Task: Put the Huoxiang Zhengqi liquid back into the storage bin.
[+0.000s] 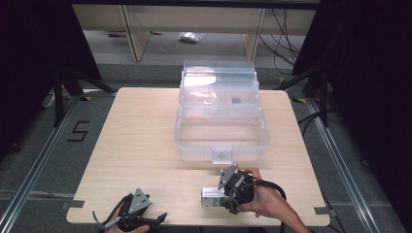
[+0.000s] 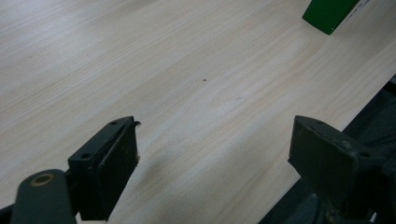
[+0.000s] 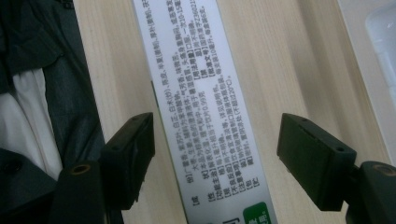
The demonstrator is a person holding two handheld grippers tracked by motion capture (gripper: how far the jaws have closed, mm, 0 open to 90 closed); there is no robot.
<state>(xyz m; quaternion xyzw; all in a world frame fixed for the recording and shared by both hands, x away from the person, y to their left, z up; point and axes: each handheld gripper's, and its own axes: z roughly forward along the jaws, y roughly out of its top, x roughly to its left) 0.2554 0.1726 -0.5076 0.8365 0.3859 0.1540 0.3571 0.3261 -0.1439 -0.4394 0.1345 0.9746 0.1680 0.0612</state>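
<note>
Box (image 3: 205, 116) lies btwn right gripper (image 3: 217, 154) jaws — gaps both sides, untouched.

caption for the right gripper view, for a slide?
Right gripper poised over a white printed carton lying on the wooden table, jaws open either side of it, not yet gripping.

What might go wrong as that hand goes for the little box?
The right gripper straddles the small box with a gap on each side, so off-centre closing could push it aside. The box lies near the table's front edge and could slide off. Lifted carelessly, it might knock the clear bin's front wall.
</note>
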